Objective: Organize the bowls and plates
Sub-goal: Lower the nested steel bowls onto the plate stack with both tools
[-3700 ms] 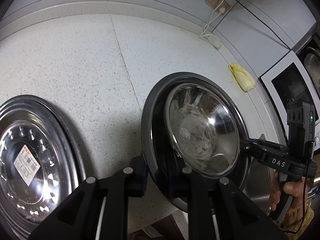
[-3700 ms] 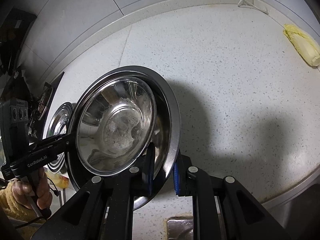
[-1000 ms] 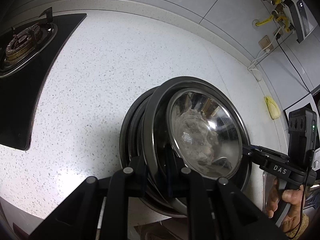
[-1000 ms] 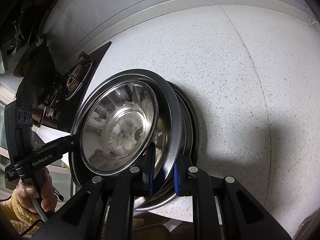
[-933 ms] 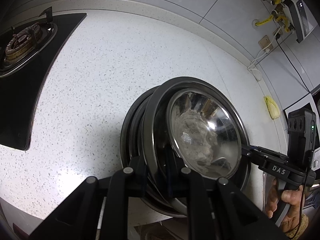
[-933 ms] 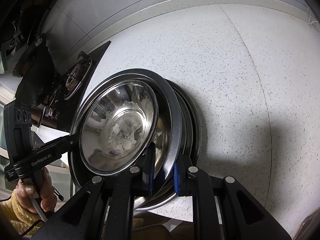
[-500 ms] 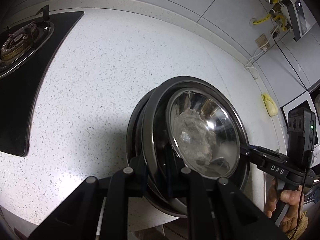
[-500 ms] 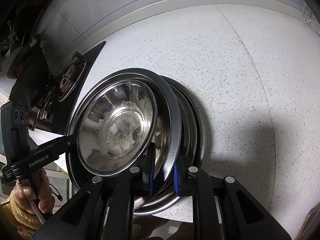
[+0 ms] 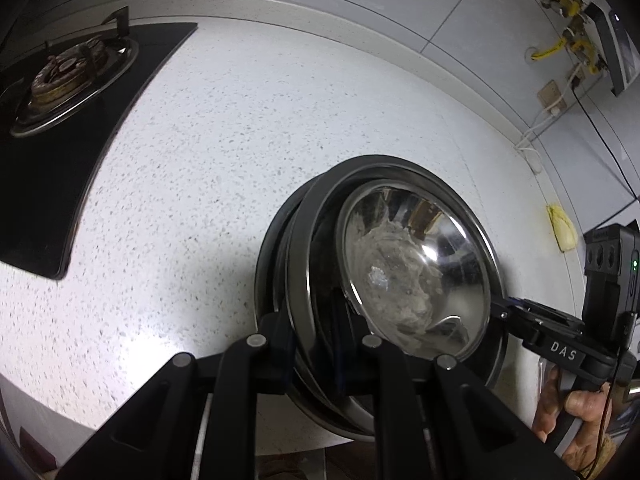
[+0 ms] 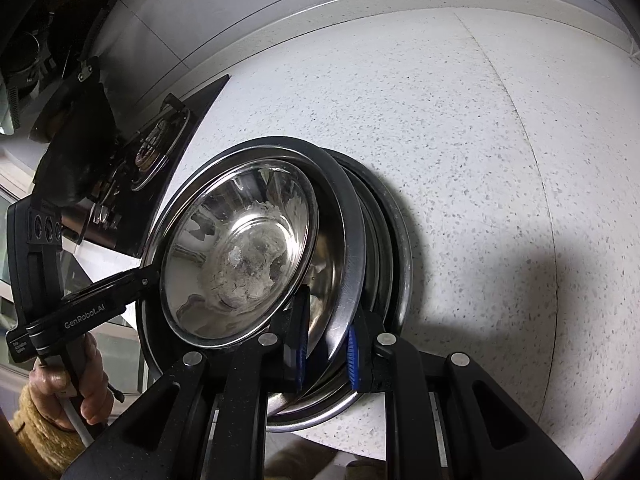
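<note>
A wide steel plate (image 9: 298, 280) (image 10: 350, 240) carries a steel bowl (image 9: 416, 272) (image 10: 240, 252) with pale residue in its bottom. My left gripper (image 9: 316, 360) is shut on the plate's near rim, and it also shows at the far side in the right wrist view (image 10: 148, 276). My right gripper (image 10: 326, 356), blue pads pressed on the opposite rim, is shut too; its tip appears in the left wrist view (image 9: 502, 312). Directly under the held plate lies a stack of steel plates (image 9: 266, 264) (image 10: 402, 248) on the counter. Whether the two touch I cannot tell.
The white speckled counter (image 9: 240, 140) (image 10: 480, 140) runs back to a tiled wall. A black gas stove (image 9: 68, 76) (image 10: 160, 140) lies to the left of the stack. A yellow cloth (image 9: 562, 232) and wall sockets (image 9: 552, 96) are far right. The counter's front edge is just below the stack.
Both grippers carried the plate and bowl leftward along the counter to over the stack beside the stove. In the last second the plate settled closer onto the stack.
</note>
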`<state>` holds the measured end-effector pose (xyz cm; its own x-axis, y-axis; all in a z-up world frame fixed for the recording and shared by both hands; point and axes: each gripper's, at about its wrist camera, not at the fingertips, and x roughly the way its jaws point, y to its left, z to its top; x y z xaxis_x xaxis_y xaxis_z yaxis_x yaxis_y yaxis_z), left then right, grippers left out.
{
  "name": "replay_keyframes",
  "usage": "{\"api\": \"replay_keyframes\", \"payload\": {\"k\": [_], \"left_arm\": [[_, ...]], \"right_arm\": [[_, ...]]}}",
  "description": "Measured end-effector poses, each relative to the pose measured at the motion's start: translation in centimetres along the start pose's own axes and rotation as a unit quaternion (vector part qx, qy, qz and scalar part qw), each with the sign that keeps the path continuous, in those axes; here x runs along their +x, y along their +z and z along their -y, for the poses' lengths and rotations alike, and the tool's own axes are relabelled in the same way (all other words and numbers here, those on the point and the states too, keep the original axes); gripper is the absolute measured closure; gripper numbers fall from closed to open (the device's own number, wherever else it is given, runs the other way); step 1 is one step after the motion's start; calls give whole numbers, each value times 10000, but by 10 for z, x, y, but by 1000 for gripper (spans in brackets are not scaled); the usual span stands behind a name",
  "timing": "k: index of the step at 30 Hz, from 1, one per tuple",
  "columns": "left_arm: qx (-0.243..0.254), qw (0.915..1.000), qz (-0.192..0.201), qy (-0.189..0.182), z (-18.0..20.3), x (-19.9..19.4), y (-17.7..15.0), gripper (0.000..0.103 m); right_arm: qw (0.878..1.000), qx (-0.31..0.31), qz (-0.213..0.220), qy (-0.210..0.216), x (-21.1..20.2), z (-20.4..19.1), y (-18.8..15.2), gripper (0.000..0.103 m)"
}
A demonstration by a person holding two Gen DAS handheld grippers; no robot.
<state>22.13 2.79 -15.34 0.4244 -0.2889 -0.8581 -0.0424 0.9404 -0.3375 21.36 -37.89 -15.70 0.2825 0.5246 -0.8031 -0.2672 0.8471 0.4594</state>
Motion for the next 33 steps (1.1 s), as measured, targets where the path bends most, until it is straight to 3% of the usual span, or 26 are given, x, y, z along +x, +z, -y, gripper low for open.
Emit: {"api": "replay_keyframes", "payload": {"k": [26,33], "left_arm": [[208,9997,65,-86,2,-3,-7,90],[271,9993,224,154,3,-7,-8,87]], "right_arm": [[9997,116,136,-148,-4,-2,-5,88],[9992,40,180,-348,-1,-13,-9,87]]}}
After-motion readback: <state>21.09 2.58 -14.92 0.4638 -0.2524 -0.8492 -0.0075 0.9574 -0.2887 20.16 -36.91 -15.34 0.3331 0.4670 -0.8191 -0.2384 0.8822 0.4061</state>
